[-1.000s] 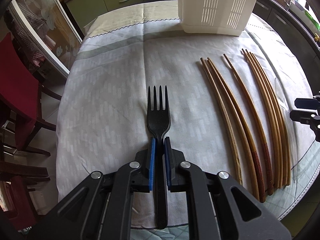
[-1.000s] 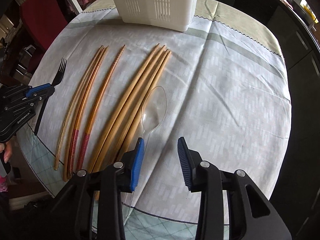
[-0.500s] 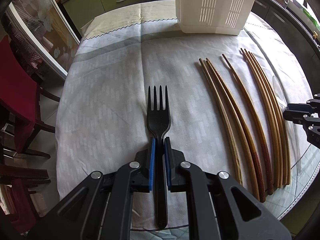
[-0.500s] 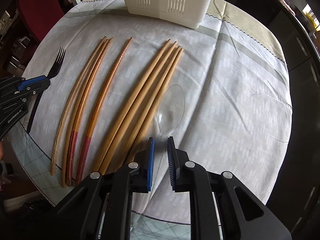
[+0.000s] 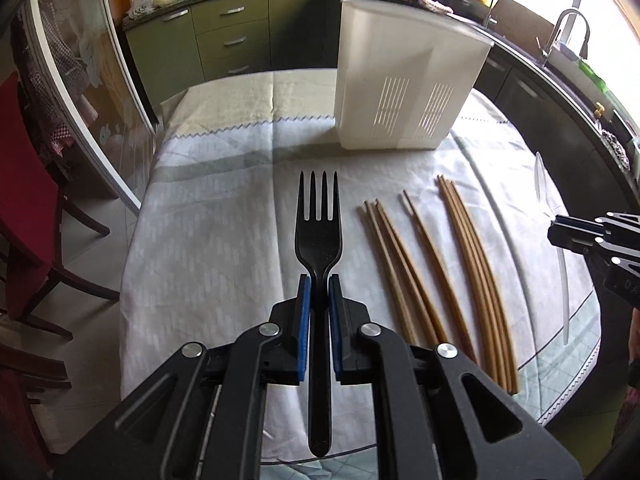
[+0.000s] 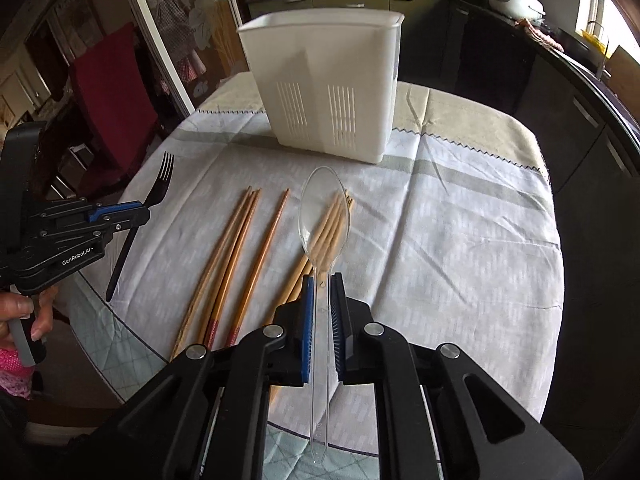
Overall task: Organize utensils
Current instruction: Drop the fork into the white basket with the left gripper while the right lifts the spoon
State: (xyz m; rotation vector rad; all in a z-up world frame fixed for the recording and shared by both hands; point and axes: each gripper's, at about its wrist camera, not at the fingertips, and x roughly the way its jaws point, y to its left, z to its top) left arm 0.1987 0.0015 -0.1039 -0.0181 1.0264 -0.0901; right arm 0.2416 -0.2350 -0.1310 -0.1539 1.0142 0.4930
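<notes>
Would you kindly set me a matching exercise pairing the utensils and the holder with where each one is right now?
Things:
1. black fork
2. clear spoon
3. wooden chopsticks
4. white utensil holder

Places:
A. lying on the tablecloth
B. standing upright at the table's far side
C. clamped in the left hand-held gripper
D. clamped in the right hand-held gripper

Pairs: 1-C, 2-D, 3-A, 4-B

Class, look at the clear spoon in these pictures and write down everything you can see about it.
The clear plastic spoon is see-through and colourless, with an oval bowl and a long thin handle. The right claw is shut on its neck just below the bowl, holding it lifted off the white tablecloth. Its bowl points toward the white slotted utensil holder; the handle end trails back past the claw. Chopsticks show through it.
</notes>
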